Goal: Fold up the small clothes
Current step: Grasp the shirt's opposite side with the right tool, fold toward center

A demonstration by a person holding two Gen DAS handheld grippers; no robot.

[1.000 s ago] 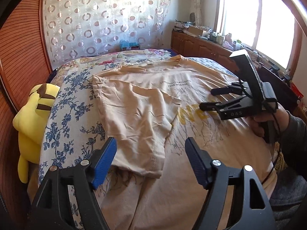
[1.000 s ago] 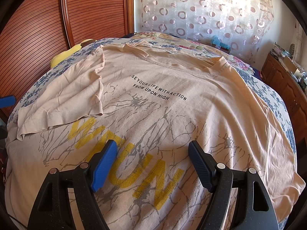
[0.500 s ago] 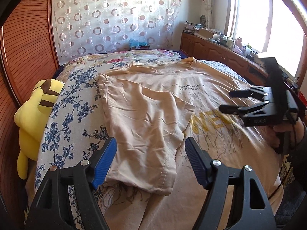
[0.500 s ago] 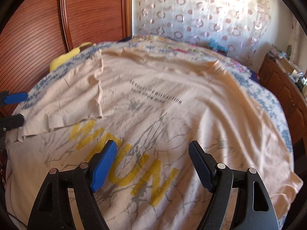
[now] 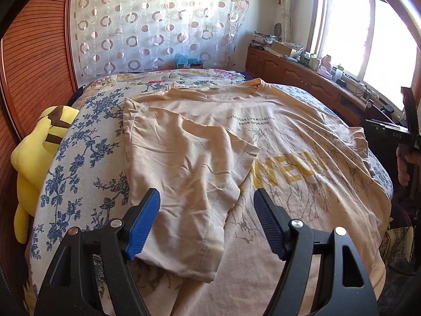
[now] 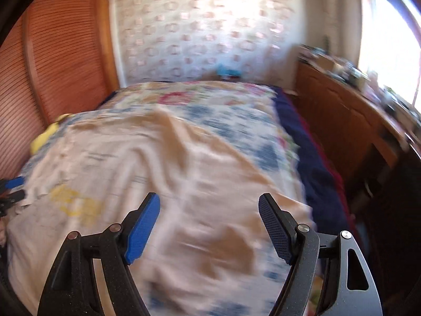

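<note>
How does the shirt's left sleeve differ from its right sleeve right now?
The left sleeve is folded inward and lies flat on the shirt body, its hem showing. The right sleeve is not folded in; it lies bunched at the bed's far edge. Both are the same beige fabric.

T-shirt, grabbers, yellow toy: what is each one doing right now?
T-shirt: spread flat on the bed, one sleeve folded inward.
Left gripper: open, above the folded sleeve, holding nothing.
Right gripper: open, empty.
Yellow plush toy: lying at the bed's edge.
</note>
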